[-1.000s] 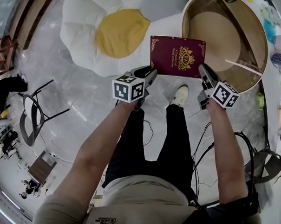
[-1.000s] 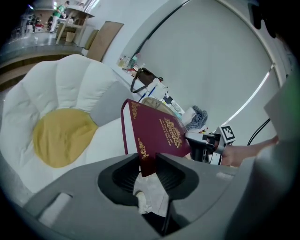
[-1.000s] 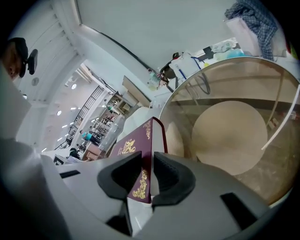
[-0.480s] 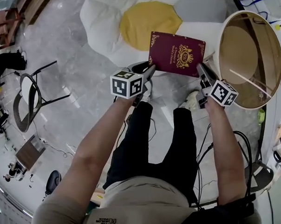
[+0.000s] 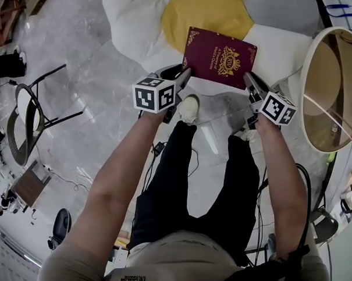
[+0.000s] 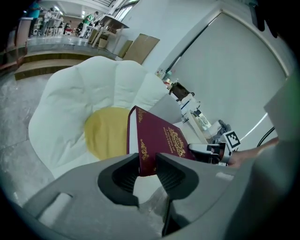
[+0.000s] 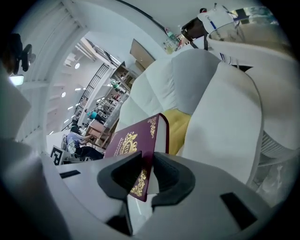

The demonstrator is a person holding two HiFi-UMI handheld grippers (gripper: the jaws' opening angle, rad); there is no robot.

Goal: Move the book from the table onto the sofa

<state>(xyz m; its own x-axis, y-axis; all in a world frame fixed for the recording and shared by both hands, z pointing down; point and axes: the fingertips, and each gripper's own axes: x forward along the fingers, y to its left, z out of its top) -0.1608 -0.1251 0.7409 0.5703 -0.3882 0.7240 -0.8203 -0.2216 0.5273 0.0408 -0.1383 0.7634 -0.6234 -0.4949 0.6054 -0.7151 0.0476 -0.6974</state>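
Observation:
A dark red book with gold print hangs in the air between both grippers, over the front edge of the white flower-shaped sofa with its yellow centre. My left gripper is shut on the book's near left corner. My right gripper is shut on its near right corner. The left gripper view shows the sofa spread just beyond the book, and the right gripper view shows the sofa's petals beside it.
A round wooden table stands at the right edge. A black wire chair sits on the grey floor at left. Cables trail by the person's legs and shoes. Small clutter lies at the far left.
Both grippers have carried the book away from the round table and toward the sofa, which has come closer under the book. The person has stepped forward. The grip is unchanged.

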